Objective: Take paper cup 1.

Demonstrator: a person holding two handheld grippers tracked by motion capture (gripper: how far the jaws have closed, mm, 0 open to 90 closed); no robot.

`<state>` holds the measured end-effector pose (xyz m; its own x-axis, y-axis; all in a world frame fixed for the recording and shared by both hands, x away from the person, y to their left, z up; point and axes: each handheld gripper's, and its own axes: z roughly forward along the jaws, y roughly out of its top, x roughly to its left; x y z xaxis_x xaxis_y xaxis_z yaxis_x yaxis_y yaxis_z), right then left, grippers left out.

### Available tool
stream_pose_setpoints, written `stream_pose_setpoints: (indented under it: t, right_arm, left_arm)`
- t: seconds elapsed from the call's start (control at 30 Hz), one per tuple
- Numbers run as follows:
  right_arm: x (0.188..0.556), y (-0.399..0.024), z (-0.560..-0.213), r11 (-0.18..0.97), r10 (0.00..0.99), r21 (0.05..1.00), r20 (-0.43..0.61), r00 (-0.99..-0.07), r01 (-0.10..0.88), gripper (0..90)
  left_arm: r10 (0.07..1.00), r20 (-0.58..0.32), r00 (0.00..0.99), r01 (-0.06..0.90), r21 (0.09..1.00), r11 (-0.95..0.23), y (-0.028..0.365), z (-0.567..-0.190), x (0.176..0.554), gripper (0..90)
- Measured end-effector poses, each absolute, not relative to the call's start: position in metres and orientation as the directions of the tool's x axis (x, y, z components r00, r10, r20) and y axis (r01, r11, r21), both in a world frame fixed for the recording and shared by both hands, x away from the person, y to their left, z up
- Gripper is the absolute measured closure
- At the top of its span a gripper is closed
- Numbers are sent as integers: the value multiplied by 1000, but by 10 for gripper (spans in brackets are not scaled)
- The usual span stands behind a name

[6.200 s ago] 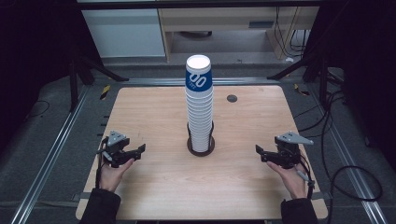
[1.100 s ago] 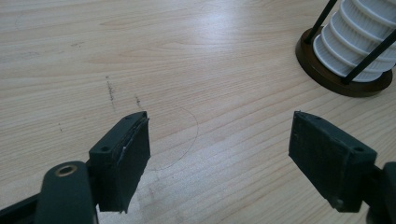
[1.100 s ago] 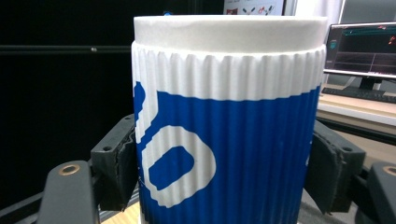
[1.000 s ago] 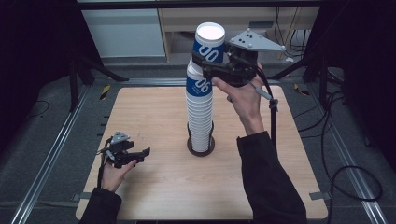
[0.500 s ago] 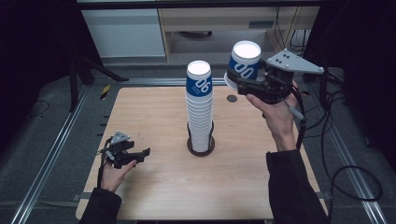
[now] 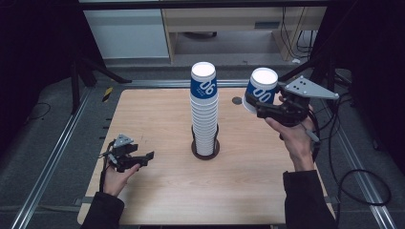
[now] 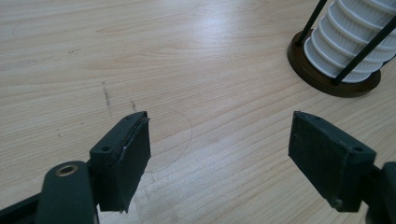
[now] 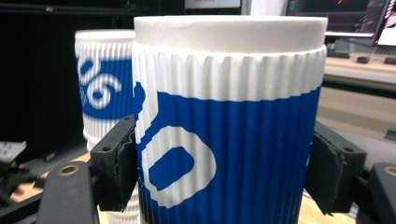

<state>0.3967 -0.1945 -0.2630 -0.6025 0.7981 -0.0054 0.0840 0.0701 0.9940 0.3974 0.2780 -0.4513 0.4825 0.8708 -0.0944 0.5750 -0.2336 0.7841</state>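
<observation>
1. The right tool (image 6: 260,108) is clenched on a single cup (image 6: 260,90), its jaws pressed against the cup's ribbed blue-and-white sides in the right gripper view (image 8: 229,121).
2. That cup is held upside down, tilted slightly, in the air above the tabletop (image 6: 157,191) near its far right corner, apart from the stack (image 6: 204,109).
3. The stack of inverted cups stands upright at the middle of the tabletop, in a dark round holder (image 6: 205,150) with thin black rods.
4. The left tool (image 6: 138,160) lies low near the left edge, toward the near corner, held in the left hand (image 6: 117,176).
5. In the left gripper view its jaws stand wide apart, released, with bare wood between them; the holder's base (image 7: 334,79) is at upper right.
</observation>
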Motion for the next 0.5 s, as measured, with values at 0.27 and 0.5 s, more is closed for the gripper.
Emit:
stream_pose_setpoints:
  t: [0.27, 0.5]
  right_arm:
    - [391, -201, -296, 111, 760, 988, -11, -650, 112, 233]
    - [390, -206, -323, 128, 740, 981, 5, -672, 148, 233]
  left_arm:
    - [858, -90, 506, 563, 788, -249, 275, -448, 395, 210]
    - [841, -80, 535, 557, 782, -280, 269, -448, 395, 215]
